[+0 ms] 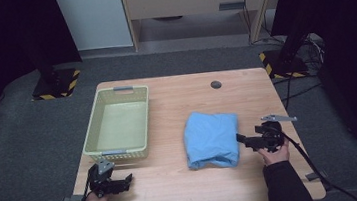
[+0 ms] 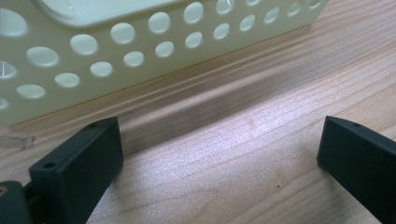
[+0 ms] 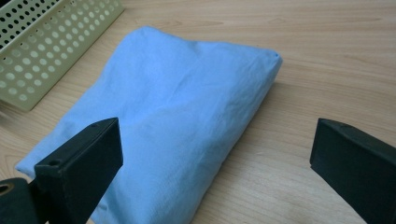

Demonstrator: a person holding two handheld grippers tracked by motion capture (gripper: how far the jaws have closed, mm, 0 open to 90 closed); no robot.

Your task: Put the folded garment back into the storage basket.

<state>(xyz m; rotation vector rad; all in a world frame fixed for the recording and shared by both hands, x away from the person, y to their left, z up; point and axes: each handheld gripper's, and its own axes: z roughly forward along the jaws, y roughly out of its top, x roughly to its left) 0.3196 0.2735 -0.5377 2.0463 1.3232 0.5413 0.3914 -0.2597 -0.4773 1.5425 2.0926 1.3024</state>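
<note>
- Folded light-blue cloth bundle: lies flat on the pale wooden table, right of centre, squarish and plump, edges tucked under. Nothing grips it.
- Right gripper: just beside the cloth's right edge, at mid-height of the bundle, jaws spread wide and aimed at it. In the right gripper view the cloth sits ahead of and partly between the jaws; contact is doubtful, probably none yet.
- Cream perforated plastic basket: stands left of the cloth, apart from it, with bare tabletop between. It appears empty.
- Left gripper: well left of the cloth, low over the table, just in front of the basket's near wall. Jaws apart, holding nothing.
- Step judged in hand: the approach to grasp the cloth, seemingly for transfer to the basket.
- Next move calls for: the right gripper to advance onto the cloth's near edge, low enough to catch all folded layers, then close firmly so the bundle does not unfold when lifted.
</note>
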